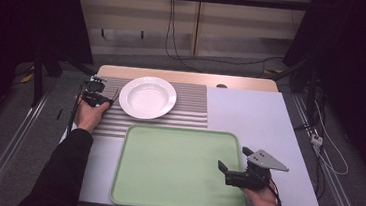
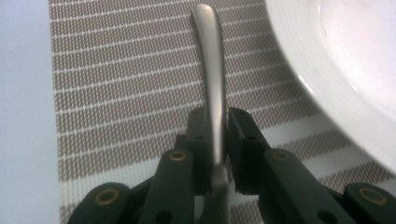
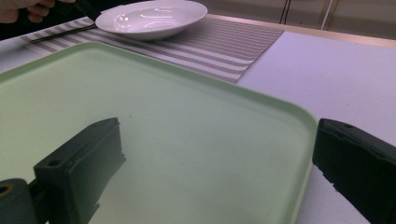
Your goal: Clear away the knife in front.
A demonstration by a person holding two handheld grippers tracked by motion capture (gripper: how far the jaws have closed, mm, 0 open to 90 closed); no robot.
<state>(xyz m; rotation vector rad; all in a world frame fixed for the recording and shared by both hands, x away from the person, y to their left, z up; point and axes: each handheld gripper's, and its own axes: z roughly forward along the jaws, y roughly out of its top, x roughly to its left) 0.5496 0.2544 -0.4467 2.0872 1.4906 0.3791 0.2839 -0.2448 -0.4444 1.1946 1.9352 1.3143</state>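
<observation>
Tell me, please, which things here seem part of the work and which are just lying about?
In use, seemingly:
- left claw, shut on the slim grey metal utensil handle
- round white ceramic plate
- striped grey placemat
- right claw, open over the empty pale green plastic tray

Lying about:
- black cables on the floor

Black long sleeves (image 1: 62, 172) on both arms; black plastic two-jaw grippers (image 1: 233, 170) w/ brass-ringed screws (image 2: 177, 156), grey three-cornered plate (image 1: 267, 160).

The worktop (image 1: 265, 115) carries one white plate (image 1: 148, 97), one green tray (image 1: 180, 169), one striped placemat (image 1: 190, 106), one metal utensil handle (image 2: 212, 88), and two claws, left claw (image 1: 93, 96) and right claw (image 1: 233, 161).
</observation>
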